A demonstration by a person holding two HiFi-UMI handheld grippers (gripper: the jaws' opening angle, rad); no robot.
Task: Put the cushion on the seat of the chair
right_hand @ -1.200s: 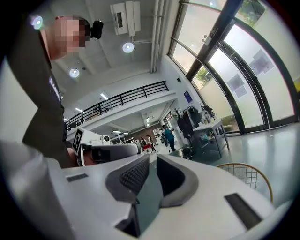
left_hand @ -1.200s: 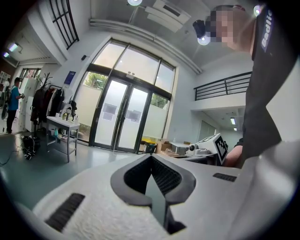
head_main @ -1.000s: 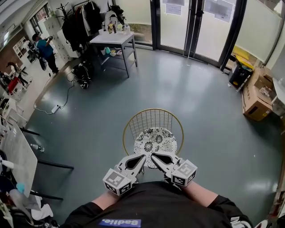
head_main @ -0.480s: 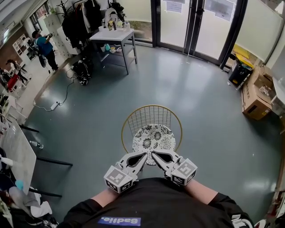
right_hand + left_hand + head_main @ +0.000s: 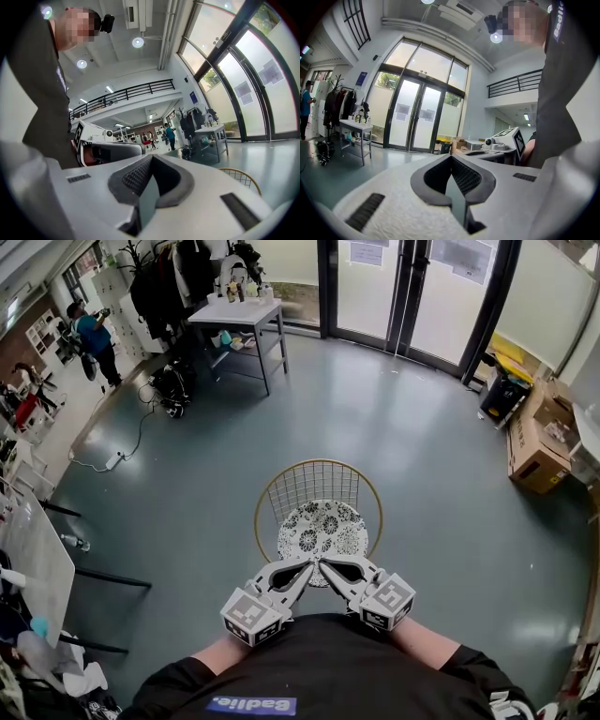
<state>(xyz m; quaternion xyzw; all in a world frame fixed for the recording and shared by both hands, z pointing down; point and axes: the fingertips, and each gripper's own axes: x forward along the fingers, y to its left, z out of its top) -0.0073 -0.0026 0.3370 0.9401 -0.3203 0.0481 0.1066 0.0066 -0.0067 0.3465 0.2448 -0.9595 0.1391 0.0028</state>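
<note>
A round cushion (image 5: 324, 529) with a black-and-white flower print lies flat on the seat of a gold wire chair (image 5: 319, 486) in the head view. My left gripper (image 5: 306, 567) and right gripper (image 5: 324, 565) hover side by side over the cushion's near edge, close to my body, tips almost meeting. Both are shut with nothing between the jaws. In the left gripper view the left gripper (image 5: 451, 158) points level toward the glass doors, with the right gripper (image 5: 499, 147) beside it. The right gripper view shows the right gripper (image 5: 152, 158) shut, the left gripper (image 5: 110, 147) alongside and the chair's rim (image 5: 240, 176) low right.
A grey table (image 5: 239, 317) with bottles stands at the back by a coat rack. A dark bag (image 5: 171, 390) and a cable with a power strip (image 5: 117, 463) lie on the floor at left. Cardboard boxes (image 5: 539, 451) sit at right. Glass doors (image 5: 403, 287) close the far side.
Both grippers keep their place over the cushion's near edge. The chair and cushion sit slightly higher in the head view, as the camera tipped a little.
</note>
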